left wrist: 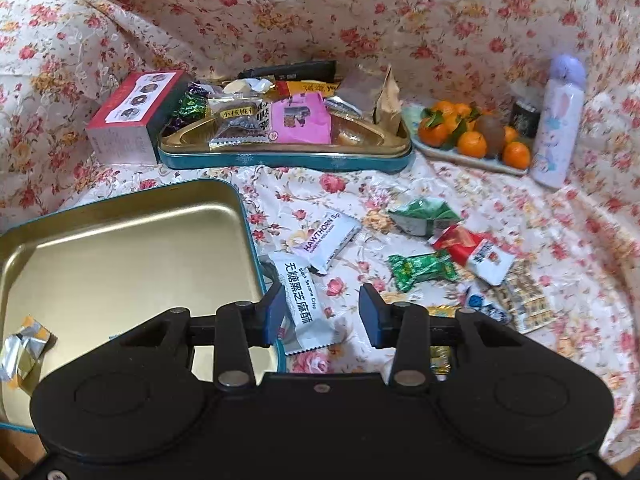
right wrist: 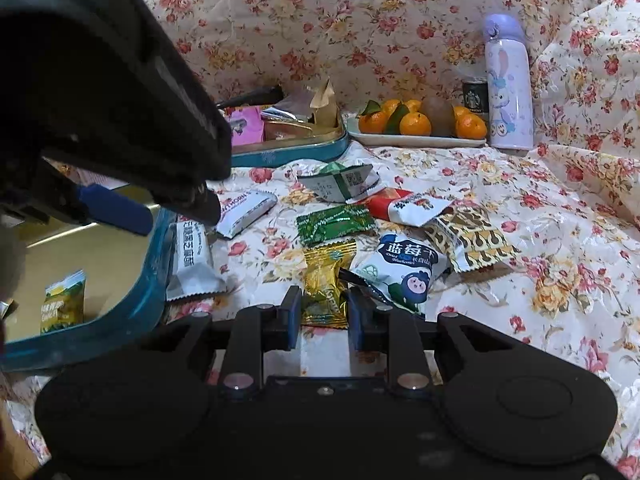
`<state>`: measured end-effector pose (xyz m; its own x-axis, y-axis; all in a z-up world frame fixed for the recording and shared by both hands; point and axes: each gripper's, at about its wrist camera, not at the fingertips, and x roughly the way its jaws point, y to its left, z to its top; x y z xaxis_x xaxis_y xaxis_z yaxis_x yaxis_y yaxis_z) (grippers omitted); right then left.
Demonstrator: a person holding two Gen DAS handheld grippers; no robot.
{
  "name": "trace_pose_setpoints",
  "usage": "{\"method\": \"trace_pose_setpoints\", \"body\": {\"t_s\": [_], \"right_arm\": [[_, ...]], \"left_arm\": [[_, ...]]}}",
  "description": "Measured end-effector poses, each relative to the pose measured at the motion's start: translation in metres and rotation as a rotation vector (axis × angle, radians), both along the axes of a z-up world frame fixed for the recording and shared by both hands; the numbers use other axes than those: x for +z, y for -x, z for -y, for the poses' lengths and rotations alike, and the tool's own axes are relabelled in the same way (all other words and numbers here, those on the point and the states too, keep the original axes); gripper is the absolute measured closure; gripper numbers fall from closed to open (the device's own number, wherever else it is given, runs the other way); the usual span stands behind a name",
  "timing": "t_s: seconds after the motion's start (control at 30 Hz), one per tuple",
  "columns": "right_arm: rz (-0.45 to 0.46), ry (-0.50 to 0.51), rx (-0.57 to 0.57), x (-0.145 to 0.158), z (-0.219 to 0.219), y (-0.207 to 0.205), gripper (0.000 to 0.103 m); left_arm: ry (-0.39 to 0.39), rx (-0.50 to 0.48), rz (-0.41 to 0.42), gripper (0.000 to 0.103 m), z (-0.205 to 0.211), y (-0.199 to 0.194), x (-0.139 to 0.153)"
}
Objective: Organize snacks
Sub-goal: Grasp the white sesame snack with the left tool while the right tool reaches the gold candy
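2 teal tins: the near tin [left wrist: 132,248] holds 1 wrapped snack [left wrist: 24,344]. Beside it, the left gripper [left wrist: 322,312] gapes over a black sesame bar [left wrist: 302,308], not gripping. The right gripper [right wrist: 322,312] pinches a gold candy [right wrist: 326,280]. About 6 packets lie nearby, some overlapped.

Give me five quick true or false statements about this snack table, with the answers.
1. The right gripper is shut on the gold candy. True.
2. The left gripper grips the white sesame crisp packet. False: its jaws stand open over it.
3. The near tin is packed full. False: mostly bare, one or two wrapped snacks in it.
4. The purple bottle stands upright beside the plate of oranges. True.
5. The blueberry packet lies inside the near tin. False: on the cloth.
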<state>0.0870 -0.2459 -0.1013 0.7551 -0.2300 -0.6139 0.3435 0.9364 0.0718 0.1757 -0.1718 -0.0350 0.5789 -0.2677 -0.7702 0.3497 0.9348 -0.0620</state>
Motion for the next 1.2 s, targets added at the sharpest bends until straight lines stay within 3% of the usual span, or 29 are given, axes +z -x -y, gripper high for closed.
{"method": "trace_pose_setpoints", "body": {"t_s": [0.37,0.7,0.77,0.93,1.2], "right_arm": [[0.024,-0.037,0.046,-0.002,0.013,0.000,0.078],[0.023,-0.031,0.070,-0.002,0.013,-0.002,0.077],[0.021,-0.041,0.070,-0.001,0.015,-0.003,0.077],[0.017,-0.053,0.060,0.001,0.017,-0.001,0.078],[-0.026,-0.030,0.049,0.011,0.015,0.013,0.078]], "left_arm": [[-0.067,0.045,-0.087,0.053,0.015,-0.024,-0.021],[-0.103,0.053,-0.085,0.053,0.026,-0.036,-0.029],[-0.100,0.042,-0.125,0.054,0.029,-0.041,-0.034],[-0.066,0.022,-0.159,0.073,0.027,-0.039,-0.036],[-0.015,-0.041,-0.236,0.075,0.024,-0.014,-0.033]]}}
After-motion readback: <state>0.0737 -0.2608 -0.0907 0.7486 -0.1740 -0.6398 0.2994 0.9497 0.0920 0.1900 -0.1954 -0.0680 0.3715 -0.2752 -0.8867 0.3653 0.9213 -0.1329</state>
